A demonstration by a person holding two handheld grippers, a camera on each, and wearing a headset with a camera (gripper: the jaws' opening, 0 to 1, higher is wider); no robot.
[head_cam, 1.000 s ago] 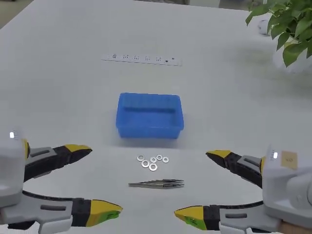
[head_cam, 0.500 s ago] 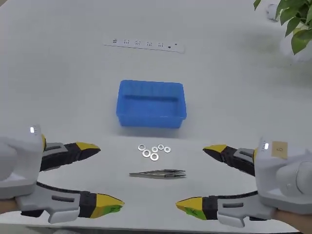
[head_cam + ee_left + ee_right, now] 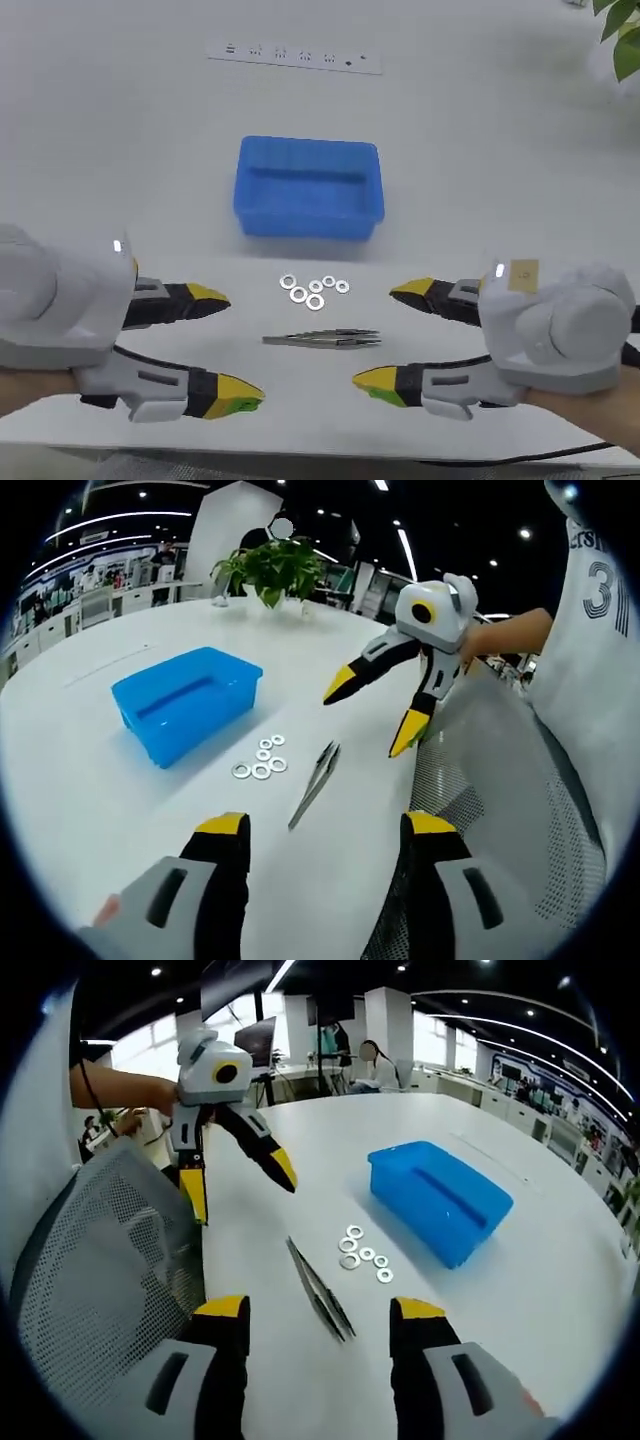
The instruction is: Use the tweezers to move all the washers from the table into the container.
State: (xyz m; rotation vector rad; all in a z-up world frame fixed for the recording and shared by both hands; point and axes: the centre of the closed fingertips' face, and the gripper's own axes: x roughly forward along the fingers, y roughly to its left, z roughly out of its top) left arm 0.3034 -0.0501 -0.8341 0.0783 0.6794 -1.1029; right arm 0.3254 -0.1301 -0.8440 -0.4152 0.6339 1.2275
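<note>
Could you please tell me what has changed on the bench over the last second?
Both grippers have closed in on the tweezers from either side: the left gripper moved rightward, the right gripper leftward, each with jaws open and holding nothing. The tweezers, the washers and the blue container lie where they were; their shift up the head view is the camera's own.

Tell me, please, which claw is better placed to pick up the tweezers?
Probably the right. The right claw is open, with one end of the tweezers lying between its jaws; the left claw, also open, sits just short of the other end.
</note>
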